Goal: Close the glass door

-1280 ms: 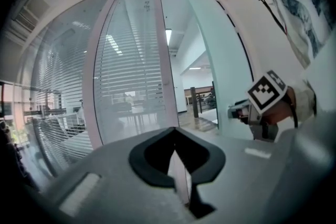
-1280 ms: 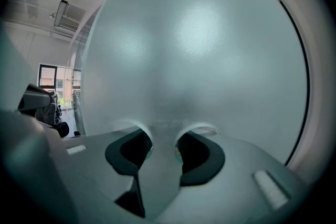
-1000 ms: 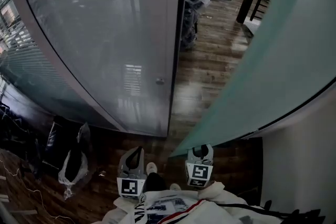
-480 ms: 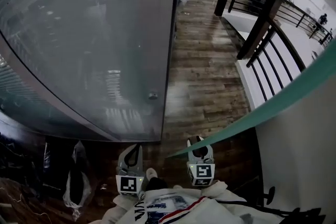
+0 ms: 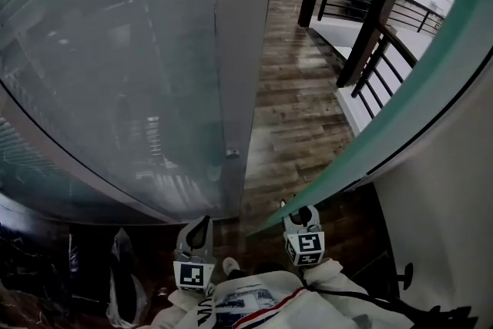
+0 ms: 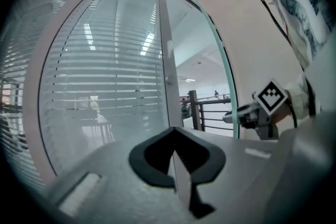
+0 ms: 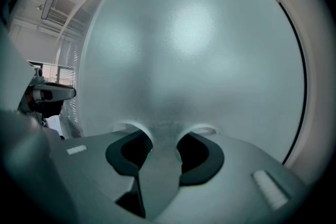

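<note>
Wood-plank floor (image 5: 296,119) runs from the doorway out to a landing; overhead strip lights reflect in the glazing.

- Fixed frosted partition (image 5: 115,81), largest item, fills the left of the head view. Horizontal blind lines show through it (image 6: 100,86). It curves strongly in the wide lens.
- Glass door (image 5: 431,65): frosted pane with a green-tinted edge, slanting across the right side of the head view, swung away from the partition. A gap of bare floor lies between the two. Its pane fills nearly all of the right gripper view (image 7: 189,50).
- White wall (image 5: 454,212) sits just behind the door on the right.
- Dark railing (image 5: 368,50) with vertical bars stands beyond the doorway, well apart from the door; also visible past the frame (image 6: 207,113).
- Grey frame post (image 5: 245,50) ends the partition; a small round fitting (image 5: 233,153) sits low on it.
- Plastic bag (image 5: 123,285) lies on the floor at lower left.
- Right tool (image 5: 300,213): clenched on the door's free edge, the pane running between its two jaws (image 7: 164,147).
- Left tool (image 5: 202,227): jaws pressed together with nothing between them (image 6: 175,134), pointing toward the frame post, not touching it.
</note>
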